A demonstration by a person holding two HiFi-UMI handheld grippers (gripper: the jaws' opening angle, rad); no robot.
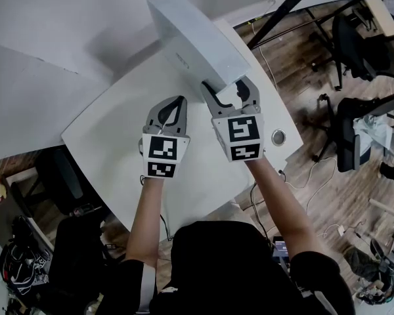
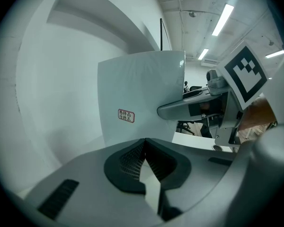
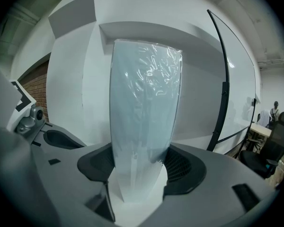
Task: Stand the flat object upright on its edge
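**A:** Past the forearms (image 1: 142, 220), what are the tongs doing?

**B:** The left gripper (image 1: 178, 104) is clenched on nothing. The right gripper (image 1: 231, 92) grasps the flat object (image 1: 196, 41) by its near end.

**A:** Is it standing yet?

**B:** It looks raised on edge above the table (image 1: 118, 136), so what's left is letting go. Only the left gripper view shows its red label (image 2: 126, 116), and only the right gripper view shows the wrinkled film (image 3: 156, 65).

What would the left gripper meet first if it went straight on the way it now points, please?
Probably the broad face of the pale grey flat panel, near its red-edged label; the shut left gripper points at it, though depth is unclear.
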